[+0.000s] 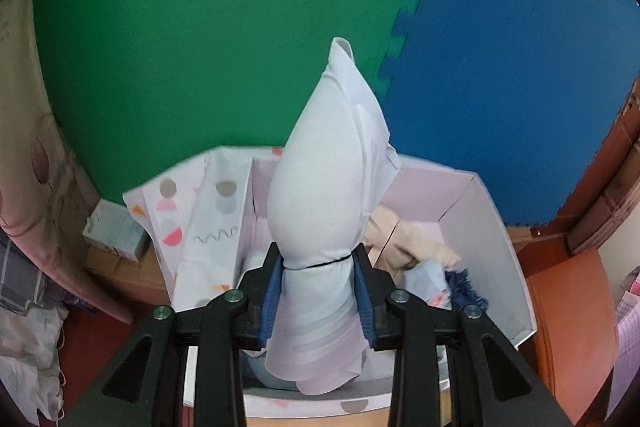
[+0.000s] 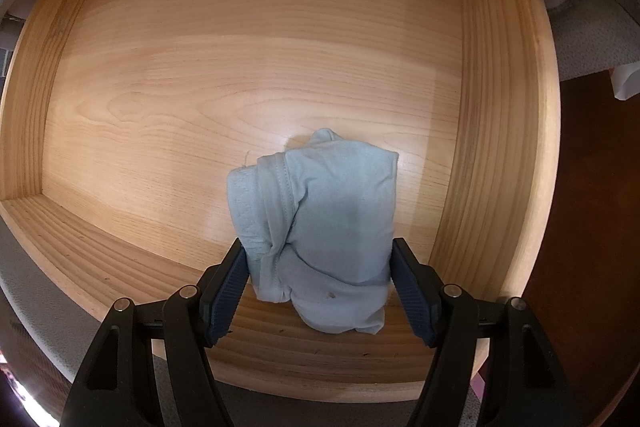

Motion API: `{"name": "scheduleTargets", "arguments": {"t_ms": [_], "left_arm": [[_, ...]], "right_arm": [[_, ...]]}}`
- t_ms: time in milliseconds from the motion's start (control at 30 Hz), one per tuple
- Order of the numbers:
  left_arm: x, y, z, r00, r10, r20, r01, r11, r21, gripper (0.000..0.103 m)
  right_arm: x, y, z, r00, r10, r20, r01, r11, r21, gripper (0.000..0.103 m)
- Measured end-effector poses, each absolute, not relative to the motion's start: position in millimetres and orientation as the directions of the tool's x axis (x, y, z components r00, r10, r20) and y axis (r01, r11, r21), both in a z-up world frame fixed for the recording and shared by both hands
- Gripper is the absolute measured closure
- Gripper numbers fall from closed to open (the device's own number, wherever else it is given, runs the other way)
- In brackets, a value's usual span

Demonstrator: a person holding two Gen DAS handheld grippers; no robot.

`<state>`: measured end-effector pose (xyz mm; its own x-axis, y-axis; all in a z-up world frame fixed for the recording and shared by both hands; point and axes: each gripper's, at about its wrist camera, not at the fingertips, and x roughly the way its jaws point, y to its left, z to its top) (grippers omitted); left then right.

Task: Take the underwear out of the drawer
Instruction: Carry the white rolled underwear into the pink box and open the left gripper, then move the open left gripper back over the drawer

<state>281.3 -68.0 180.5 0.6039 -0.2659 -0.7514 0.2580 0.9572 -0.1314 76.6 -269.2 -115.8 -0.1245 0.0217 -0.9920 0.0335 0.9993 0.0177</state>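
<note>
Left gripper (image 1: 318, 293) pinched a white roll (image 1: 320, 187) over the box (image 1: 492, 227). Right gripper (image 2: 318, 283) pressed on blue underwear (image 2: 320, 219) near the drawer (image 2: 200, 87) front edge.

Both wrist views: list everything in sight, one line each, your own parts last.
Wooden drawer: one, light wood, fills the right wrist view.
Folded underwear: one, pale blue, on the drawer floor between the right jaws.
Rolled garment: one, white, clamped in the left jaws above the box.
Storage box: one, white with coloured shapes, open, below the left gripper.
Clothes in box: several, beige, pale blue and dark blue, at its right side.
Floor mats: two, green and blue, interlocked beyond the box.
Left gripper: one, black with blue pads, shut on the rolled garment.
Right gripper: one, black with blue pads, straddling the folded underwear.
</note>
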Motion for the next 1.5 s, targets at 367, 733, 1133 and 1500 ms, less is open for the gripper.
{"name": "scheduleTargets", "arguments": {"t_ms": [367, 733, 1133, 1500], "left_arm": [[289, -75, 148, 0.525, -0.255, -0.812, 0.249, 0.958, -0.140, 0.060], [275, -79, 167, 0.541, -0.266, -0.798, 0.287, 0.950, -0.123, 0.045], [211, -57, 184, 0.529, -0.287, -0.799, 0.354, 0.930, -0.099, 0.044], [139, -18, 121, 0.539, -0.204, -0.817, 0.258, 0.963, -0.071, 0.044]], "right_arm": [[78, -269, -116, -0.127, 0.016, -0.992, 0.027, 1.000, 0.013, 0.036], [77, -269, -116, -0.127, 0.015, -0.992, 0.026, 1.000, 0.012, 0.036], [80, -266, -118, -0.143, -0.003, -0.990, 0.023, 1.000, -0.006, 0.035], [83, -265, -119, -0.154, -0.018, -0.988, 0.033, 0.999, -0.023, 0.035]]}}
